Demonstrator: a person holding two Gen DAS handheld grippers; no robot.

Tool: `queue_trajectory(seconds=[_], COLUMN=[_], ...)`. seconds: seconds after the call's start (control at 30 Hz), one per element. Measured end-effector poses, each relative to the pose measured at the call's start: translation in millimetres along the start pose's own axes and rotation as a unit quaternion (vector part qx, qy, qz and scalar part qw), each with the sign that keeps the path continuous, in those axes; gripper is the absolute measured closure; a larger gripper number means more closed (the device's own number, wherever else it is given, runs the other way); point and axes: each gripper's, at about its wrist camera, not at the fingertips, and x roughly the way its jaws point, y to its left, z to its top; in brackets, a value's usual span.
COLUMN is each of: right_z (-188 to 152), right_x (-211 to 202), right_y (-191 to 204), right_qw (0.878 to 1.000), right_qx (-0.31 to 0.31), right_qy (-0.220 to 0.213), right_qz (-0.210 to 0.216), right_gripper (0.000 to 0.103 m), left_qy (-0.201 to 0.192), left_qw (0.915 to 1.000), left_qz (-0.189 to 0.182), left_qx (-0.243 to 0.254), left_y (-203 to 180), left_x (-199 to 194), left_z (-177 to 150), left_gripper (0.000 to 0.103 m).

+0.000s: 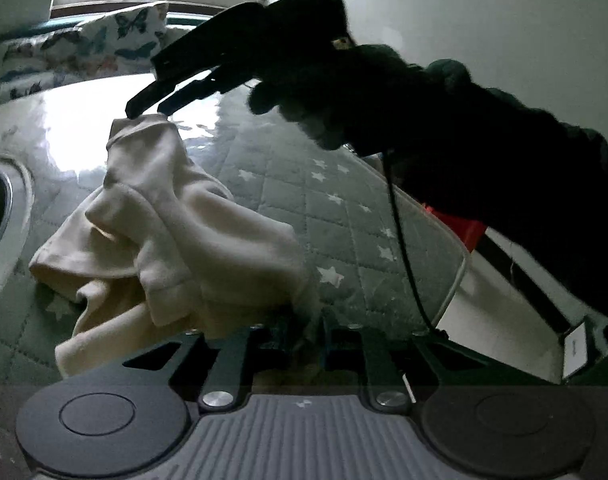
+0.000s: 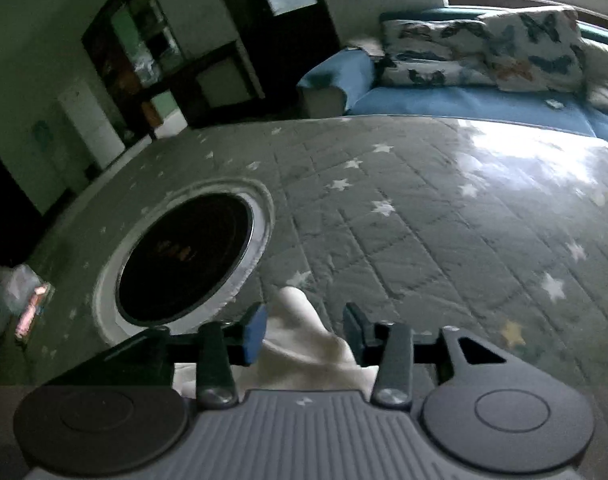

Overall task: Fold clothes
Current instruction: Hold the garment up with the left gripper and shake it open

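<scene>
Your right gripper point(image 2: 304, 330) has its jaws apart with a corner of the cream garment point(image 1: 171, 232) lying loose between them, pads point(image 2: 252, 334) not pressing, so that end is free to drop. Garment is bunched on the grey star-quilted table cover point(image 1: 344, 208), one tip lifted under the right fingertips. Left gripper point(image 1: 299, 328): fabric sits right at its jaws, but it's dark there; probably a pinch, can't tell for sure. Round dark inset point(image 2: 187, 260) is beside the cloth, keep the fold clear of it
</scene>
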Motion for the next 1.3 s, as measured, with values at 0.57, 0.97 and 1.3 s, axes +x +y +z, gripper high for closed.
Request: queue_trajectory(seconds=[0.57, 0.97, 1.3], right_z=[-2.6, -38.5, -28.9], right_x=[-53.3, -106.8, -118.0], right_y=[7.6, -19.5, -24.7], right_qw=[0.999, 0.997, 0.995], right_qx=[-0.009, 0.034, 0.041], right_qy=[-0.019, -0.046, -0.053], right_qz=[-0.034, -0.056, -0.074], right_gripper=[0.096, 0.097, 0.098], left_qy=[0.023, 0.003, 0.006], left_qw=[0.9966, 0.9919, 0.9921], left_qz=[0.044, 0.084, 0.112], left_qx=[-0.065, -0.095, -0.056], left_y=[-6.7, 11.5, 48.4], left_x=[-4.7, -12.4, -15.3], left_z=[7.0, 9.3, 49.5], left_gripper=[0.058, 0.055, 0.091])
